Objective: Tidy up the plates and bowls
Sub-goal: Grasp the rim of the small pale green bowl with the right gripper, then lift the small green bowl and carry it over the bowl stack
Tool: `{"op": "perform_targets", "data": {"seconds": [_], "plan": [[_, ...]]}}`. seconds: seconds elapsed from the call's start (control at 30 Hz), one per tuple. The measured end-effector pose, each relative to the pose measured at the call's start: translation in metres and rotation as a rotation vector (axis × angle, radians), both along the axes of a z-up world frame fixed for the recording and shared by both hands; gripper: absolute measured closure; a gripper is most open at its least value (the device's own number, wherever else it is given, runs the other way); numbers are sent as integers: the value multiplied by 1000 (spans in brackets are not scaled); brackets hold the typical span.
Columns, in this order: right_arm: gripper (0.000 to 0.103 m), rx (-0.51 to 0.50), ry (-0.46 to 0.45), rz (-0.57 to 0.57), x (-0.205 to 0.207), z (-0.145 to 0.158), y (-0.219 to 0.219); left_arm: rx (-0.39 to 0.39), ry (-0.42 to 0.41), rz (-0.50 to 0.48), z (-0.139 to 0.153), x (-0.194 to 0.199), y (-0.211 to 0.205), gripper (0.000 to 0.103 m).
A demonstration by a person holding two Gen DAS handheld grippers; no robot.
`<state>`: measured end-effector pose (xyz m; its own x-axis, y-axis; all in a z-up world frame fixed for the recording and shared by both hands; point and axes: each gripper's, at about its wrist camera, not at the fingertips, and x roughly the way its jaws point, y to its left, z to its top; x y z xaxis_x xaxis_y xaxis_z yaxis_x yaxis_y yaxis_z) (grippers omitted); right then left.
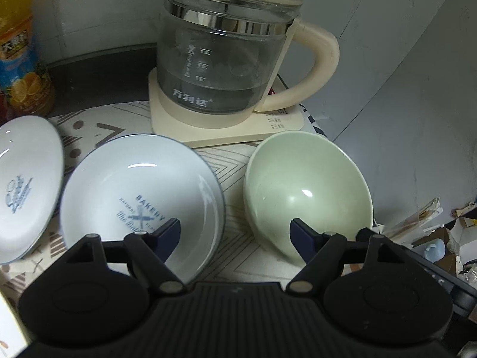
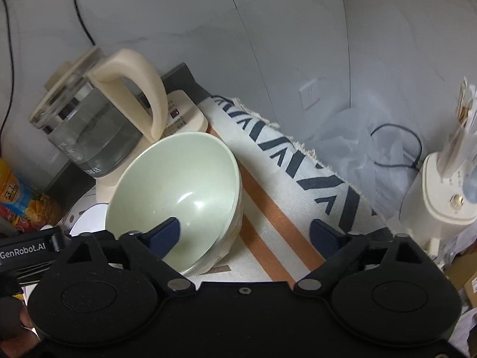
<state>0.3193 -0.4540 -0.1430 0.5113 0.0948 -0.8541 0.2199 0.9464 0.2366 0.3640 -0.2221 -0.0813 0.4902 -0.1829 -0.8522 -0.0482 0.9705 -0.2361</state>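
Observation:
A pale green bowl [image 1: 304, 191] [image 2: 179, 185] stands on the patterned cloth [image 1: 235, 161] in front of the kettle. To its left sits a white bowl [image 1: 140, 197] printed "BAKERY", and another white printed dish [image 1: 23, 185] leans at the far left. My left gripper [image 1: 235, 232] is open. It straddles the gap between the two bowls, one fingertip over the white bowl and the other over the green bowl's near rim. My right gripper [image 2: 244, 235] is open too. Its left finger [image 2: 167, 235] is inside the green bowl and its right finger [image 2: 322, 235] is outside over the cloth, so the bowl's right wall lies between them.
A glass kettle [image 1: 220, 59] with a cream handle stands on its cream base right behind the bowls. An orange drink bottle [image 1: 21, 59] is at the back left. A grey wall closes the back. A white appliance [image 2: 441, 197], a cable and boxes crowd the right side.

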Motion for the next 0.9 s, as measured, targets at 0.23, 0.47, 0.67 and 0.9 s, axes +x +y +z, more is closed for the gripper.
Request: {"op": "perform_targets", "data": {"seconds": [0.23, 0.47, 0.67, 0.9], "plan": [[45, 37, 56, 6, 15, -16, 3, -10, 31, -1, -11, 21, -9, 41], [75, 83, 116, 21, 21, -31, 6, -61, 94, 13, -25, 29, -12, 76], [81, 51, 90, 47, 21, -27, 15, -80, 100, 22, -30, 28, -10, 90], [80, 29, 35, 43, 14, -8, 16, -71, 51, 19, -17, 18, -11, 92]]}}
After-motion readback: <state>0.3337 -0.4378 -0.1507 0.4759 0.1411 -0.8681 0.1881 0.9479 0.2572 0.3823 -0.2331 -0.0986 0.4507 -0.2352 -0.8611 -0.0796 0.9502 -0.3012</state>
